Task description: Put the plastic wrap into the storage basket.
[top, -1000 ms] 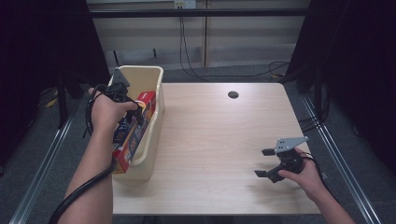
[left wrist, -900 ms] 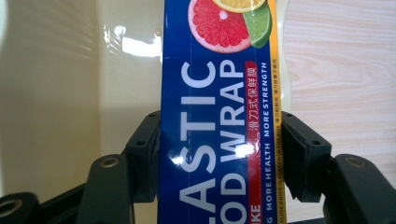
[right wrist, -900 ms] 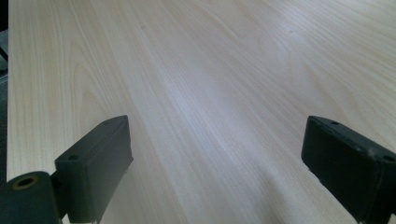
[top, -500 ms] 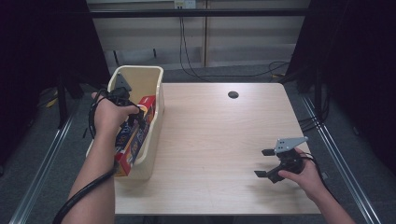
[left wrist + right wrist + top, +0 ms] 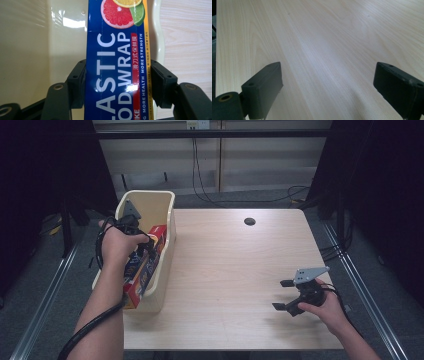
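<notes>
One box of plastic food wrap (image 5: 145,267), blue with red ends and citrus slices printed on it, sits in the single cream plastic bin (image 5: 165,222) at the left edge of the table, lying lengthwise and tilted, its near end poking up over the bin's near rim. The left gripper (image 5: 117,83) has it: both black jaws are clamped against the box's two long sides, pads pressing on the cardboard, with the bin's pale inner wall just beyond. The person's left hand (image 5: 117,245) reaches down into the bin from above. Out across the one light wooden table (image 5: 230,260), well apart from the bin, the right gripper (image 5: 284,295) hovers near the right near corner, jaws spread wide with nothing between them, just bare wood. One small dark hole (image 5: 249,221) marks the far side of the tabletop.
</notes>
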Motion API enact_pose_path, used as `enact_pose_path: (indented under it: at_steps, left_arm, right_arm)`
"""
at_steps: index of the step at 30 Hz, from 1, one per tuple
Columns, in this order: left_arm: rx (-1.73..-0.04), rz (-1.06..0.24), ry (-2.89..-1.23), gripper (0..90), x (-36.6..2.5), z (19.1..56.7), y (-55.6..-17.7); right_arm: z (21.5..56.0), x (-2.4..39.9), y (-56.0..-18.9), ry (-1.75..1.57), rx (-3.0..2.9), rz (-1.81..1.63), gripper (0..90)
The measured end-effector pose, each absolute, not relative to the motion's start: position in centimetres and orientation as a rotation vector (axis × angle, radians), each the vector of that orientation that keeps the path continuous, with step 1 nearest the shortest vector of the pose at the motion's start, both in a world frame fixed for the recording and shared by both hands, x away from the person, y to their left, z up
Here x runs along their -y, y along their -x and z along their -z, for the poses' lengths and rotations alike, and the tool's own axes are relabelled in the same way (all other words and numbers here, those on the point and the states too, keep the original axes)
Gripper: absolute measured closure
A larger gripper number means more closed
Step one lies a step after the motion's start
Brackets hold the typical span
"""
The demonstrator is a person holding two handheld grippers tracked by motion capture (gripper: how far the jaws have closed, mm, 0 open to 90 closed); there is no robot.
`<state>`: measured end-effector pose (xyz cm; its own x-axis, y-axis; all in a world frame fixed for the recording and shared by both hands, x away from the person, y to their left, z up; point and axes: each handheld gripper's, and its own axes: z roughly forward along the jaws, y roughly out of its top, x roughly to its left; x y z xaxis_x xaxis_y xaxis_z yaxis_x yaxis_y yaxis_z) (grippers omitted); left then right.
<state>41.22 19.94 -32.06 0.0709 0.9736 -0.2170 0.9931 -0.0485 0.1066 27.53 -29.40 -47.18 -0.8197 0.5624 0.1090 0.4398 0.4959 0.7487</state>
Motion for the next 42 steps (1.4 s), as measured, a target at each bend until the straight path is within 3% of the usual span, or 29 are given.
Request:
enact_pose_path:
  at_steps: [42]
  left_arm:
    - [-2.03,0.131,-2.142,39.4,-20.1,33.6,-41.3]
  right_arm:
    - [47.3,29.2,-27.5,-0.863,-2.595,-1.222,8.2]
